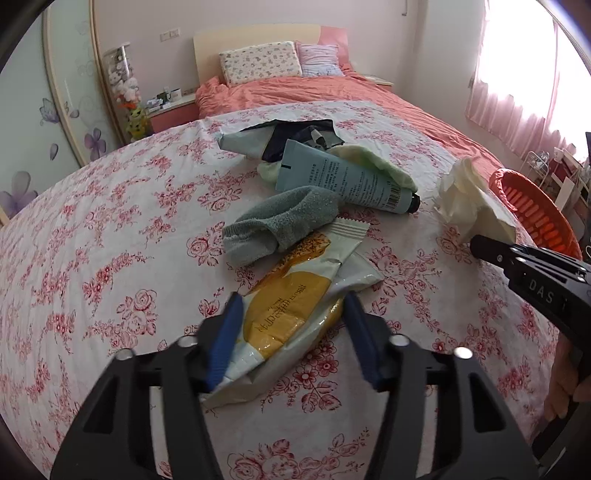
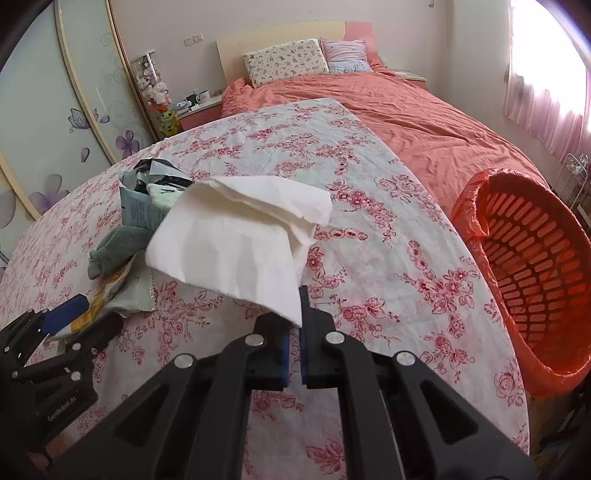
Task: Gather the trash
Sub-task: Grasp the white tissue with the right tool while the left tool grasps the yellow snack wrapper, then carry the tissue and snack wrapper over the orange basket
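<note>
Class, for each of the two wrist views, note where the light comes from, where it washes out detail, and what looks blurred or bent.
Left wrist view: daylight through the pink curtain at upper right burns out white; the left gripper looks soft and blurred; the floral bedspread bulges from fisheye distortion. Right wrist view: the same window glare at upper right; the orange basket glows; dark corners vignette.

Bedroom, pale pink walls (image 1: 147, 22). Bed (image 2: 424, 122) with coral duvet, cream headboard (image 1: 255, 37), two pillows: one small-print (image 1: 260, 61), one pink striped (image 1: 319, 59). Rose-print sheet (image 1: 110, 258) over near part of bed. Wardrobe doors (image 1: 44, 122) at left, purple flower decals. Pink bedside cabinet (image 1: 171, 110), cluttered top. Window at right, pink curtains (image 1: 517, 85), strong daylight.
</note>
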The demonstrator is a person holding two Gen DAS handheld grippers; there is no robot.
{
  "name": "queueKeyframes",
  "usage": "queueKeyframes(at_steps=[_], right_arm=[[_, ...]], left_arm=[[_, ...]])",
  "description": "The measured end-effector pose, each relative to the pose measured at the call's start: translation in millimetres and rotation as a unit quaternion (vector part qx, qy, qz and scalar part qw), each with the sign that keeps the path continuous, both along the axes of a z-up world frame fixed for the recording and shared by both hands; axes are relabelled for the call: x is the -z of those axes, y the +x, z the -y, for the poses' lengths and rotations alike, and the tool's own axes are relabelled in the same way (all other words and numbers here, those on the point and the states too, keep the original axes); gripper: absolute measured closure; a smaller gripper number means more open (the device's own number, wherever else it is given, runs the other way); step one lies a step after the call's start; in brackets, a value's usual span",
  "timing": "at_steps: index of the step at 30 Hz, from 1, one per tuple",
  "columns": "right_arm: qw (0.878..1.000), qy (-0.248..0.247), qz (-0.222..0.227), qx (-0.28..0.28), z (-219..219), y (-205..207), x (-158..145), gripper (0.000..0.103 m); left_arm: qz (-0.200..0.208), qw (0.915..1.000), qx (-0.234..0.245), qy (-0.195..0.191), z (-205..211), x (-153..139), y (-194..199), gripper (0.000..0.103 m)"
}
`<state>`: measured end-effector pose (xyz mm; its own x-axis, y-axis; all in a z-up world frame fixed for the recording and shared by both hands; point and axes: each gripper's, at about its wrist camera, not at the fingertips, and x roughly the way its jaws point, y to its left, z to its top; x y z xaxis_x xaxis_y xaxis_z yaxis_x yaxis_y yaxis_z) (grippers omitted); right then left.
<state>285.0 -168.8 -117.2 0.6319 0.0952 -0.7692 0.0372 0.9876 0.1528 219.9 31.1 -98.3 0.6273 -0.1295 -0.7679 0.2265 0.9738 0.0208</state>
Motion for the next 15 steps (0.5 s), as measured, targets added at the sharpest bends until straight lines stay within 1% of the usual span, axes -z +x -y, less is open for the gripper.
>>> queueKeyframes(at_steps=[1, 2, 3, 5, 6, 9, 15], right_arm=[[1.000, 0.001, 0.000, 0.000, 0, 0, 0, 0.098], [1.000, 0.003, 0.000, 0.000, 0, 0, 0, 0.098], [1.000, 0.005, 0.001, 0.000, 1, -1, 0, 0.098], [1.000, 0.006, 0.002, 0.000, 2, -2, 0, 0.098], [1.000, 0.005, 0.004, -0.001, 1, -3, -1, 0.098], [1.000, 0.010, 0.012, -0.003, 2, -8, -7, 0.098], [0.999, 0.019, 0.036, -0.006, 5, -21, -27, 0.098]], left_arm=[[0.004, 1.0000, 0.003, 0.004, 1, -1, -2, 0.063], [0.007, 0.9999, 0.006, 0.007, 3, -1, -3, 0.072], [0.010, 0.9998, 0.013, 0.008, 4, -2, -5, 0.079], [0.013, 0.9998, 0.017, 0.005, 5, -5, -9, 0.084], [0.013, 0.9997, 0.019, -0.006, 4, -8, -10, 0.087], [0.014, 0.9994, 0.020, -0.026, 0, -16, -12, 0.090], [0.025, 0.9986, 0.020, -0.043, -3, -28, -16, 0.091]])
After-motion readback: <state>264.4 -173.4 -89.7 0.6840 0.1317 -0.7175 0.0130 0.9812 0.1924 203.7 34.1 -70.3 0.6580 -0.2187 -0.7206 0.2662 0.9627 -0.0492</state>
